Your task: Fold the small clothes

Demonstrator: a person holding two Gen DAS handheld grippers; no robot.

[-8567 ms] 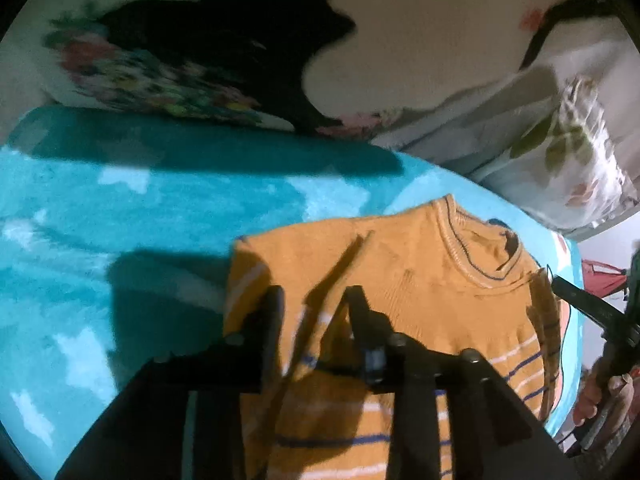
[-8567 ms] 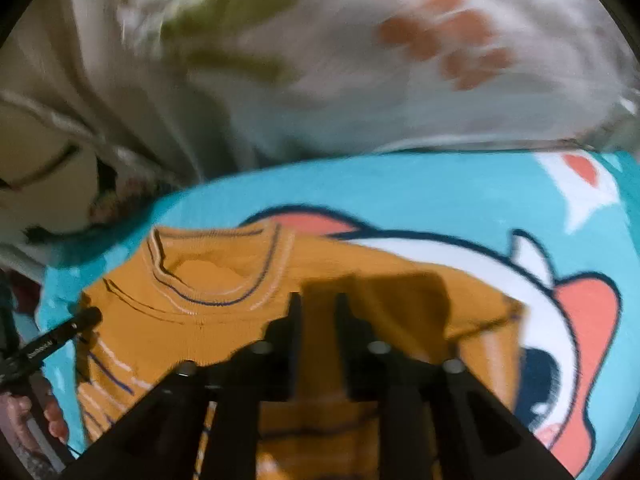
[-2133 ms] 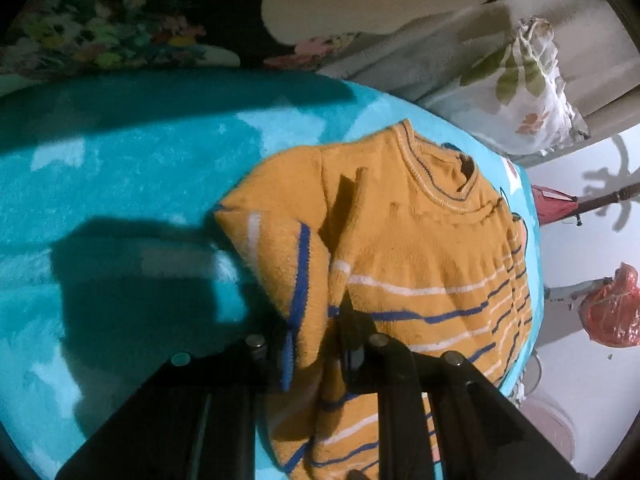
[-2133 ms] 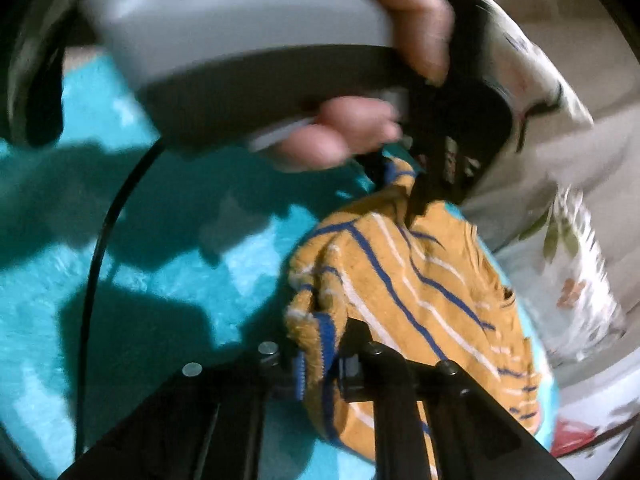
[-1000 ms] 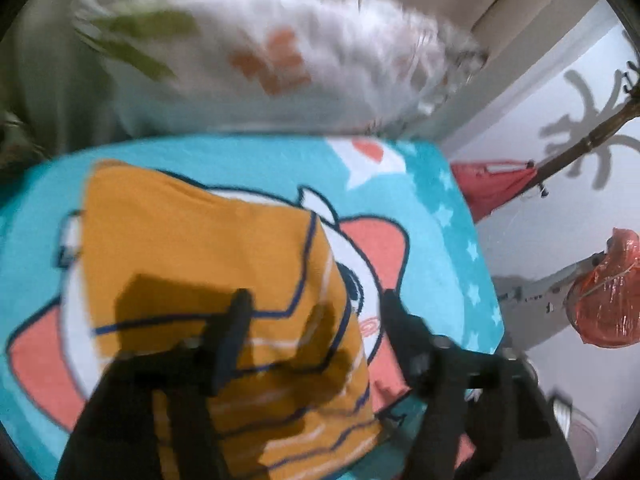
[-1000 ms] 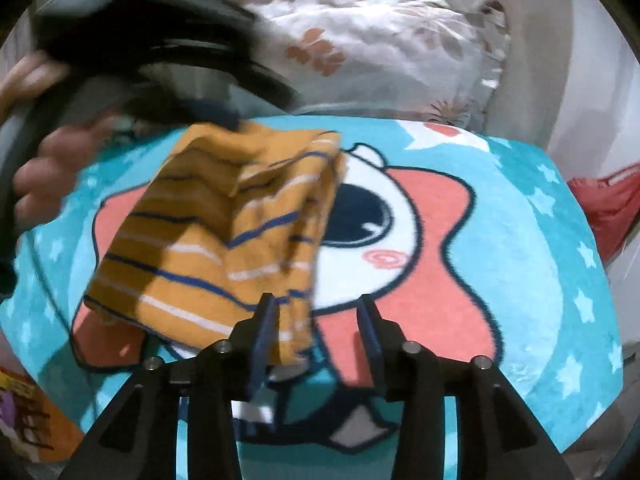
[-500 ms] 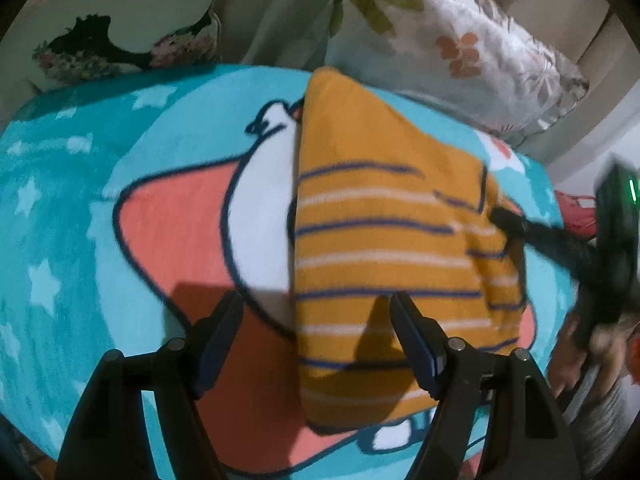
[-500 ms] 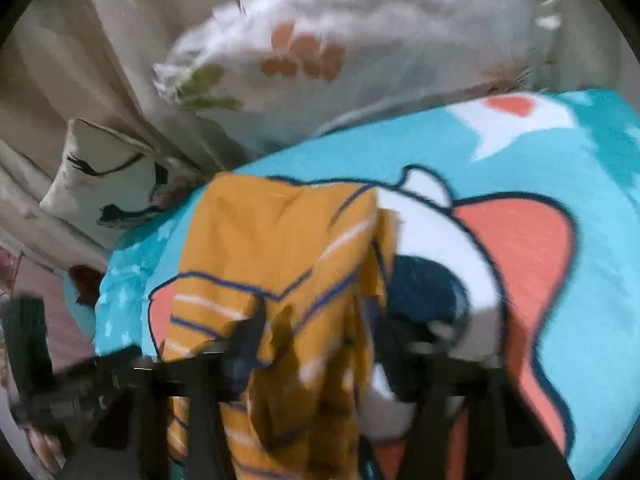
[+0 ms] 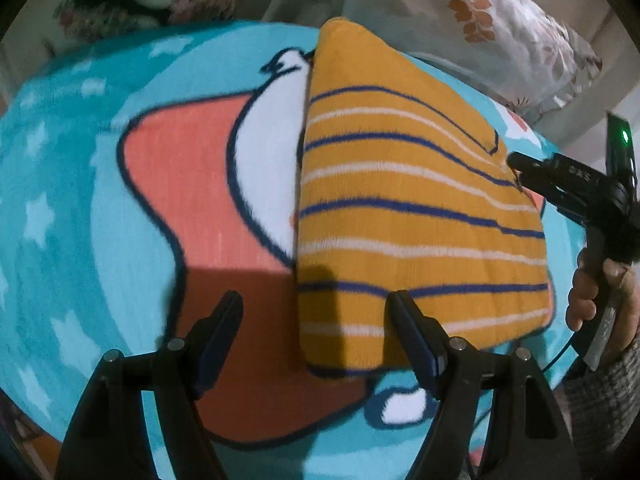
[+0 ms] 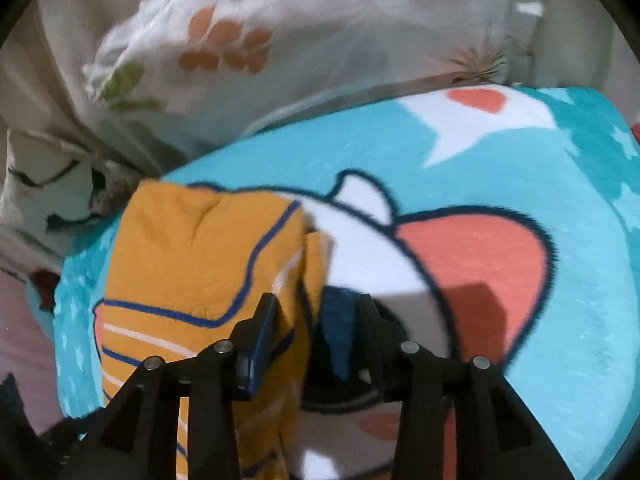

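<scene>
A folded orange sweater (image 9: 420, 216) with navy and white stripes is lying on a teal cartoon-print blanket (image 9: 80, 208), across the white and coral parts of the printed figure. Floral pillows (image 9: 512, 36) are sitting just beyond the blanket's far edge.

The left tool (image 9: 316, 312) is hovering over the near end of the sweater with its two black fingers spread wide. One finger (image 9: 408, 320) is standing over the striped fabric, the other over the coral patch of blanket beside the sweater's folded left edge. Nothing is being pinched between them.

In the left wrist view, the right tool (image 9: 520, 168) is reaching in from the right, its tip sitting at the sweater's far right corner. A hand (image 9: 592, 300) in a grey knit sleeve (image 9: 600, 400) is gripping its handle.

In the right wrist view, the right tool (image 10: 316, 308) is standing partly open; its jaws have just been opening. A loose, rumpled edge of the sweater (image 10: 200, 264) is lying in the gap between the blue pads, closer to the left one. Whether the left pad is touching the cloth cannot be told through the blur, but the fabric is not being squeezed.
</scene>
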